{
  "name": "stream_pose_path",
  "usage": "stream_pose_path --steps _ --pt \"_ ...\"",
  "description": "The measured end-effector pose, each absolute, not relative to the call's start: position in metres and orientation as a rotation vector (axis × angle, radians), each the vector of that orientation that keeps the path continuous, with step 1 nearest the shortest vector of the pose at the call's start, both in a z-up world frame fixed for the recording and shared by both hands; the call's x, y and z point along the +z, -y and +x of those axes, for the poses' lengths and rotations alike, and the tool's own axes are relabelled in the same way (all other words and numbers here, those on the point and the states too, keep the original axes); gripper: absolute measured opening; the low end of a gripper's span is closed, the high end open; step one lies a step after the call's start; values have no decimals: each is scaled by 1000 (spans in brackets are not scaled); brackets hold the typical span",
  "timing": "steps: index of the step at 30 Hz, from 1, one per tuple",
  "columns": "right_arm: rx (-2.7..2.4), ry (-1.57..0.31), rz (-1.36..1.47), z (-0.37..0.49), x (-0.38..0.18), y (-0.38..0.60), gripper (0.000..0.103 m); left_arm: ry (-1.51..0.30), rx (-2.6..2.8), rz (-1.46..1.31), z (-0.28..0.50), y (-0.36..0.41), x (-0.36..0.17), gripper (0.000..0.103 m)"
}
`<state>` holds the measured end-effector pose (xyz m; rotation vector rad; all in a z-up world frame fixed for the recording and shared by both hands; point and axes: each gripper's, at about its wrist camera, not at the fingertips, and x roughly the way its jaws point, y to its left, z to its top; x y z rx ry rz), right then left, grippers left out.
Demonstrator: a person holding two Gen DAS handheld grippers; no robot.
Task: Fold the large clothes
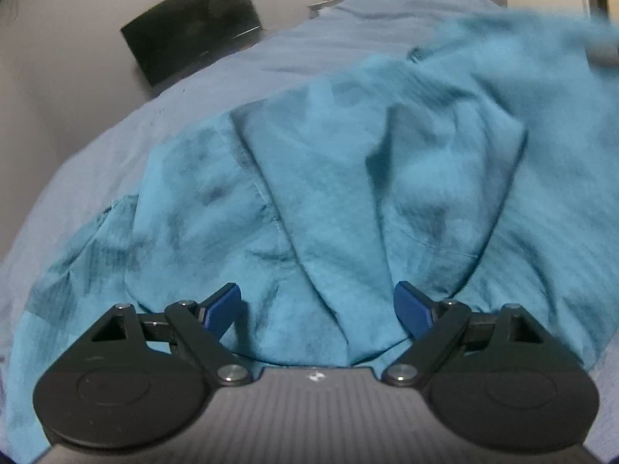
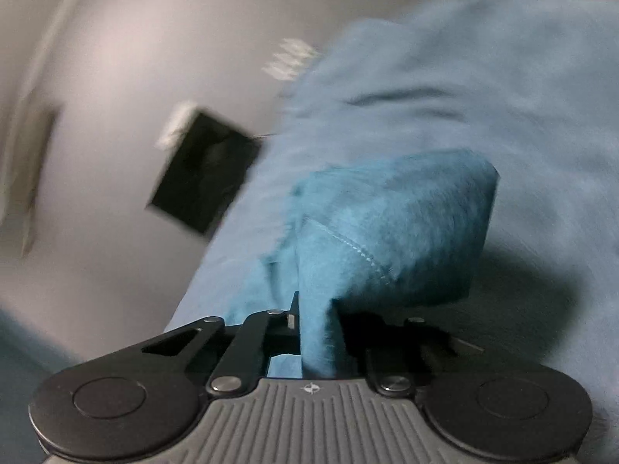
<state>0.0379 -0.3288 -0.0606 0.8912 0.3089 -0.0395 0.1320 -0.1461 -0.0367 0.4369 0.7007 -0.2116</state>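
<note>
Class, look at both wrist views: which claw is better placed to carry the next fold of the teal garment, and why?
Right. The right claw is already shut on the teal garment, lifting it above the bed sheet. The left claw is open, holding nothing.

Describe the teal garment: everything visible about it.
The teal garment is soft, woven-looking cloth with darker mottled patches, stitched seams and a hem. It lies rumpled in broad folds on a light blue bedsheet. The open left gripper hovers at its near edge, fingers either side of a fold. The right gripper is shut on a bunched, stitched part, lifted off the sheet; that view is motion-blurred.
</note>
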Motion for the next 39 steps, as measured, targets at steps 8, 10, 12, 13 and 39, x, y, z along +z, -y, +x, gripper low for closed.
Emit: stream_pose_path --steps 8,10,12,13,39 --pt "-17 -310 622 58 -42 300 17 -739 -231 391 142 139 -40 86" --pt "-12 -303 563 62 -39 293 12 -754 -236 362 147 134 -42 86" --pt "21 -271 447 56 -26 279 8 -762 -237 347 147 132 -42 86" --pt "49 -247 378 48 -18 268 8 -764 -236 344 146 132 -42 86" --pt "439 -166 -699 -19 -11 -6 7 -596 -68 -252 143 -117 60 85"
